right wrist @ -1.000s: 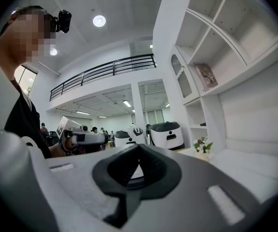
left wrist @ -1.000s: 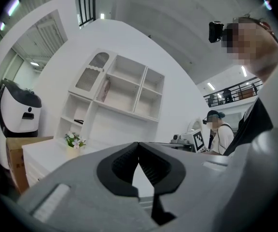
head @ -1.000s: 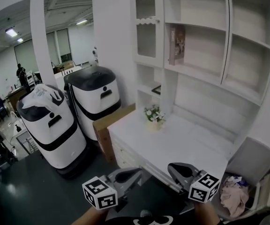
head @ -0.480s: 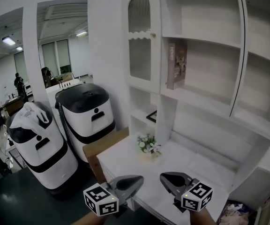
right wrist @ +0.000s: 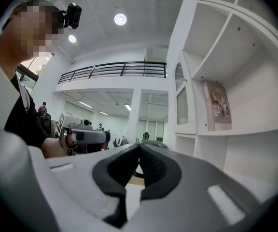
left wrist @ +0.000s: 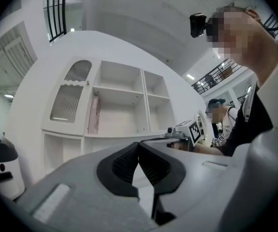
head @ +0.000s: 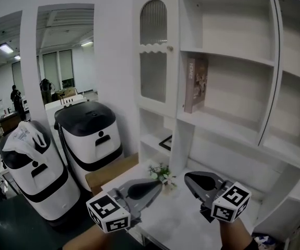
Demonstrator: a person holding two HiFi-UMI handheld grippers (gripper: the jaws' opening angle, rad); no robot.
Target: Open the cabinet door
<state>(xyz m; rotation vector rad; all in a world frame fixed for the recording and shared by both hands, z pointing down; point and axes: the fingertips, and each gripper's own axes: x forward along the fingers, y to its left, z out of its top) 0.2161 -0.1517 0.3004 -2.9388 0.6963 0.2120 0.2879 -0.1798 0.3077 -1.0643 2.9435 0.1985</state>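
The left tongs [head: 158,185] and right tongs [head: 188,177] were found clenched, empty. Unless they were released, the small round knob [head: 169,48] on the white arched ribbed-glass cabinet door [head: 153,82] would likely be missed.

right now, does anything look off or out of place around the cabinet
Only one thing: a crumpled white bag lies slumped on the unit at far left, while its twin is bare. The cabinet door sits shut and straight.
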